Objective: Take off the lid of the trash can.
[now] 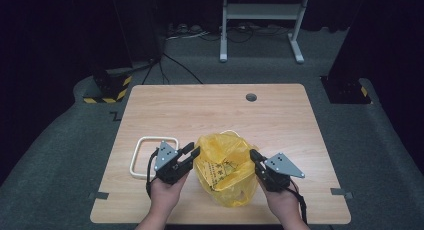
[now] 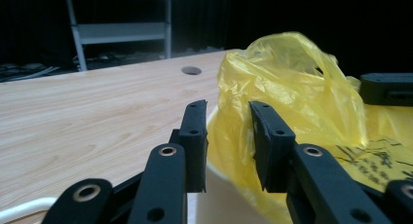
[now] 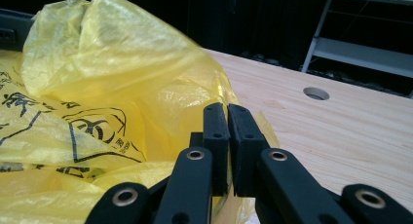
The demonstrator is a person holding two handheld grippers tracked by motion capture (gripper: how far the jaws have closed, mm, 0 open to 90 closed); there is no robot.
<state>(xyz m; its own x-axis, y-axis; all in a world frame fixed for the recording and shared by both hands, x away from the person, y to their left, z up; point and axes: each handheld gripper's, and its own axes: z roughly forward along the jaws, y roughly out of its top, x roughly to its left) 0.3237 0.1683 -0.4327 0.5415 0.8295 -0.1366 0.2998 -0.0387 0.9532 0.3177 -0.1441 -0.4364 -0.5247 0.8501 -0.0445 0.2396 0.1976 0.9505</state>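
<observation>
Here, yellow bag (image 1: 226, 166) over a white container (image 2: 229, 197), right gripper (image 3: 227, 118) pinching its edge, left gripper (image 2: 228, 118) agape.

Thin, glossy, crinkled plastic forms the yellow bag (image 1: 223, 167); beneath it, the table (image 1: 210, 110) looks smooth matt wood.
</observation>
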